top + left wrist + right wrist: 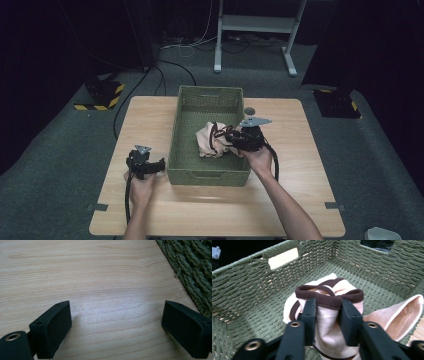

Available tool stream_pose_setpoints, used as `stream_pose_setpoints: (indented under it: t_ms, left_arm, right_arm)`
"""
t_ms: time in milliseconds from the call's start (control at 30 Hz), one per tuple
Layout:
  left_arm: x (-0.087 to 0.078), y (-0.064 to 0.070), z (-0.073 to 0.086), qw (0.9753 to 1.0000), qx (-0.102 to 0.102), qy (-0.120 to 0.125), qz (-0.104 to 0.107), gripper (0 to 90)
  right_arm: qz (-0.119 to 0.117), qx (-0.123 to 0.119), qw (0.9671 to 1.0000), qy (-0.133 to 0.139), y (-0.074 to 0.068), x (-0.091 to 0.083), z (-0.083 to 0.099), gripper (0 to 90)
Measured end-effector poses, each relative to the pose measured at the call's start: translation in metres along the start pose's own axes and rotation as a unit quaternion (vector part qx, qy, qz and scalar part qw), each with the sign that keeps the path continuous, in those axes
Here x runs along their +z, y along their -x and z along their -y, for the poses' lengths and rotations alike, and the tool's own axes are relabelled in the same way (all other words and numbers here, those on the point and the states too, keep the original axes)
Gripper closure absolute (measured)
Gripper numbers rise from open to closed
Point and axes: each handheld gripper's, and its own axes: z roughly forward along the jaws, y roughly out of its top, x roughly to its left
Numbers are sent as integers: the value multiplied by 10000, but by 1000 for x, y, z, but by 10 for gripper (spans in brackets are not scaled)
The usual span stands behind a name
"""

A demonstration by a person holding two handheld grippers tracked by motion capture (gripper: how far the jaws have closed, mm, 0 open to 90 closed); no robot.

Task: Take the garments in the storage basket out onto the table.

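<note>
Peach-coloured cloth with dark brown trim point(329, 322) sat bunched inside the green woven rectangular basket point(186, 176) on the pale wooden bench point(300, 195), pinched by the right gripper point(327, 312). Beside the basket's left wall, the left gripper point(116, 326) rested with jaws spread over bare wood.
</note>
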Motion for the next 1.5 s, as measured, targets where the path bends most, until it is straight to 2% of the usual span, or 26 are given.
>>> stream_pose_setpoints:
  t_ms: [100,400,500,967,1267,1500]
  left_arm:
    - [0,0,0,10000,-3,2,1,93]
    - [0,0,0,10000,-5,3,2,93]
    - [0,0,0,10000,-4,4,3,93]
    - [0,0,0,10000,-4,3,3,93]
    - [0,0,0,10000,-3,1,2,93]
    - [0,0,0,10000,-2,0,3,93]
  right_arm:
    - [-55,9,10000,25,2,-1,0,787]
    - [-53,-32,9998,182,2,-5,-2,844]
    - [-63,-44,9995,314,1,-10,-5,850]
    - [-221,-77,9986,481,0,-24,-23,858]
    - [-371,-44,9969,692,1,-35,-39,859]
    - [-402,-129,9960,785,-1,-42,-54,860]
